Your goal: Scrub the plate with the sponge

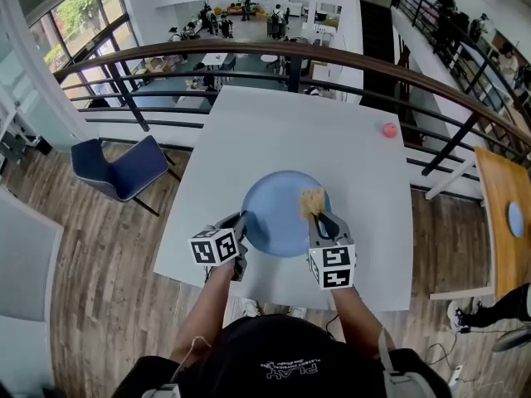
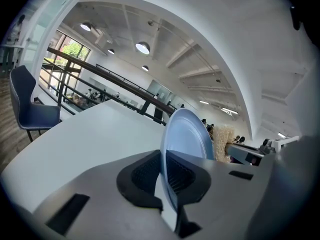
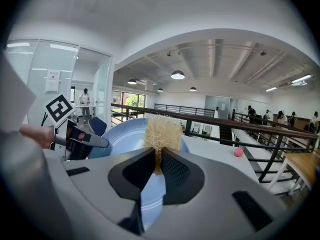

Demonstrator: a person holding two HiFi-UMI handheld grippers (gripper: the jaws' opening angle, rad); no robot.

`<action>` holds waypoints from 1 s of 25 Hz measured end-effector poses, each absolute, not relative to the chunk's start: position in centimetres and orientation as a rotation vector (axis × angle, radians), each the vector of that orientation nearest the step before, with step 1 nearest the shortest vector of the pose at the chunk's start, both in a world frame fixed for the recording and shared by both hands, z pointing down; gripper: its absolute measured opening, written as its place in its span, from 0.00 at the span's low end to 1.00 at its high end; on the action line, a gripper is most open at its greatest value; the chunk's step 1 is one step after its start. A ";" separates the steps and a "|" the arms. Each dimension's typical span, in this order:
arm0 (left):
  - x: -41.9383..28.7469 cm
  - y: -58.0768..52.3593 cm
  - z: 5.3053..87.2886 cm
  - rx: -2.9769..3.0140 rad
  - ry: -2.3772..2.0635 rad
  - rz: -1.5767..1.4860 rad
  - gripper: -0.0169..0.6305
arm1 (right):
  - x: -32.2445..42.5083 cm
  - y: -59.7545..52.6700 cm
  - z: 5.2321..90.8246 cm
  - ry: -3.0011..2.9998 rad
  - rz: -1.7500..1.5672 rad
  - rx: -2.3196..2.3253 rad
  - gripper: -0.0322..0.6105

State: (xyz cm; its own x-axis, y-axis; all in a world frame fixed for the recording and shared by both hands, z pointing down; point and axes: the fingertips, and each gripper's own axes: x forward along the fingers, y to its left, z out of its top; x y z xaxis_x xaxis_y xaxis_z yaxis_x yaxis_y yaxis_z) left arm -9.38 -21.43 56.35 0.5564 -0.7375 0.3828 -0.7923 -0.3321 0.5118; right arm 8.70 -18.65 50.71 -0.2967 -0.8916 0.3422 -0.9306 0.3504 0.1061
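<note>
Head view: the left gripper (image 1: 241, 226) covers the near-left rim of the blue plate (image 1: 278, 210). Whether the plate rests on the white table (image 1: 249, 131) cannot be told.

Right gripper view: the lower part of the sponge (image 3: 162, 131) is buried between the pads of the right gripper (image 3: 156, 158).

Left gripper view: the sponge shows only as a strip behind the plate's edge.

Small pink object (image 1: 390, 129) near the table's far right corner: too small to identify. Wooden table (image 1: 498, 197): cut off by the right picture edge. People on the floor below (image 1: 275, 21): too small to make out.

Open office mezzanine: a railing (image 1: 290, 50) overlooks desks (image 1: 216, 59) on the floor below.
</note>
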 end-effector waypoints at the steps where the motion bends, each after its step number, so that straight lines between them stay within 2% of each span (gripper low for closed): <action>1: -9.4 -21.2 56.6 2.118 -1.219 0.108 0.07 | 8.9 -18.5 51.0 -2.273 0.168 1.609 0.12; 25: -8.8 -16.3 71.0 1.841 -1.132 0.330 0.07 | 11.5 -16.1 61.7 -2.132 0.430 1.515 0.12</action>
